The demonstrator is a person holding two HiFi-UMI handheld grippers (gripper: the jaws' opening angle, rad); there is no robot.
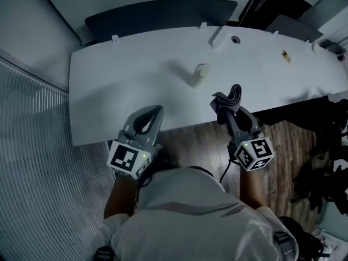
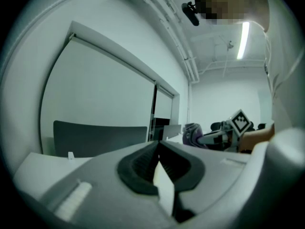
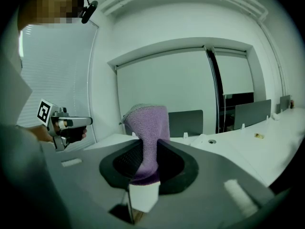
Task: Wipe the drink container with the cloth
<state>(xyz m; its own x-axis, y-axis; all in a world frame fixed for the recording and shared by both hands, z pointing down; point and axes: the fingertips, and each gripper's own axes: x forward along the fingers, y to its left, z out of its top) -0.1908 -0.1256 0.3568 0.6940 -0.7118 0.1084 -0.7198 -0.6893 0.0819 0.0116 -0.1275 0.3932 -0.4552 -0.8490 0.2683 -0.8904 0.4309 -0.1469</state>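
Status at inspection: the cloth point(image 3: 147, 128), purple and pile-textured, is clamped between the jaws of the right hand-held gripper point(image 1: 230, 113), with a loose flap standing clear beyond the tips. The left hand-held gripper point(image 1: 154, 113) is clenched, jaws pressed together with nothing between them. Both are at the near edge of the white counter point(image 1: 109, 91).

The drink container point(image 1: 199, 75), small and pale, sits alone about mid-counter. It lies beyond the two grippers, roughly between their lines, and well apart from both. The head view is too blurred to settle whether it is upright or tipped.

Assessment: the step in hand appears to be the approach, with no contact made.

Recommendations:
- The left jaws would need to open before arrival, since a container this light is likely to slide or topple on a smooth counter unless it is steadied.
- It is best gripped low on the body, leaving the upper surface free.
- The loose flap, not the hard jaw tips, should meet the container.
- Pressure should be light, because the cloth is pinched along a narrow bunch and a hard drag could pull it out.
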